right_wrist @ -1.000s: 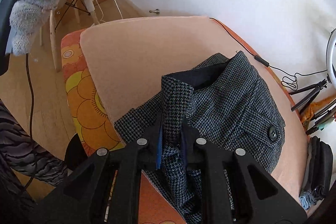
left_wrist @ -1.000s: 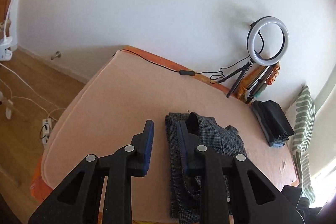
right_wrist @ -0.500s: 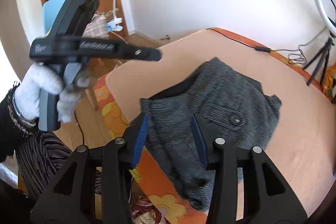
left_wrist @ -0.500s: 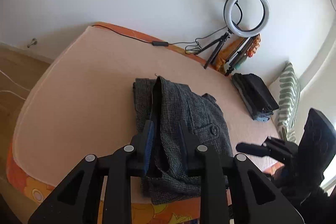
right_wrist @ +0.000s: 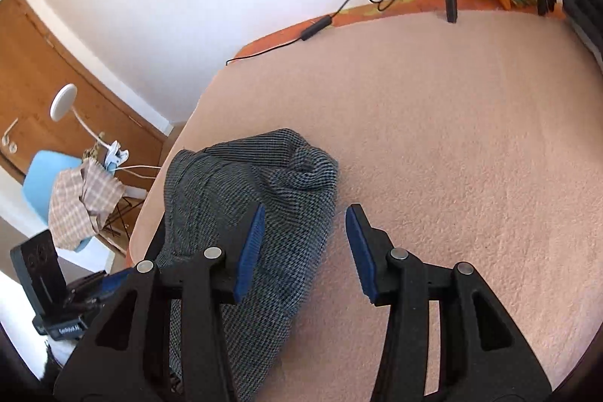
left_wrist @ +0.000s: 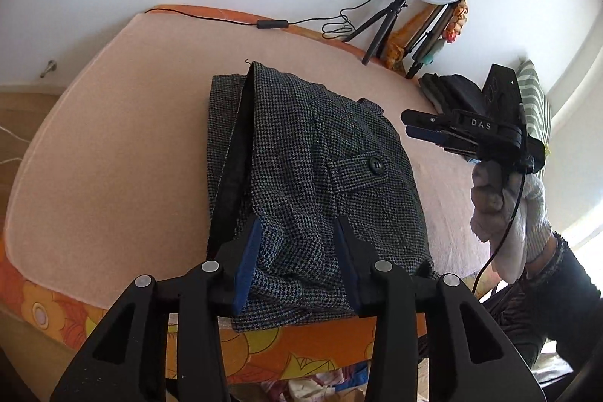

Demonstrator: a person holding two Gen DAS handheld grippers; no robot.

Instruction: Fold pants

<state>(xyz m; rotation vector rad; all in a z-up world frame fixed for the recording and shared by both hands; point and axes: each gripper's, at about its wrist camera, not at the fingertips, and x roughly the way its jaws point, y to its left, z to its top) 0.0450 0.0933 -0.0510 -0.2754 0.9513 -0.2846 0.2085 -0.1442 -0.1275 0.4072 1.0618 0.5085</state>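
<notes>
Both grippers open above the folded trousers

The left gripper [left_wrist: 297,232] hangs jaws spread, empty, over the grey houndstooth wool pants [left_wrist: 312,153]; the right gripper [right_wrist: 305,213] gapes wide at their far edge, on the peach bed cover [right_wrist: 452,138].

The pants [left_wrist: 301,157] are a coarse woven cloth in a small grey-black check, matt, with a glossy dark button [left_wrist: 375,165]. The bed [right_wrist: 471,138] has a peach cover of soft, fuzzy cloth. Both grippers [left_wrist: 297,262] [right_wrist: 305,243] look like matt black plastic with blue pads [left_wrist: 247,262] and shiny metal pins. The door [right_wrist: 34,78] is smooth brown wood. The glove [left_wrist: 527,213] is knitted white cloth.
</notes>
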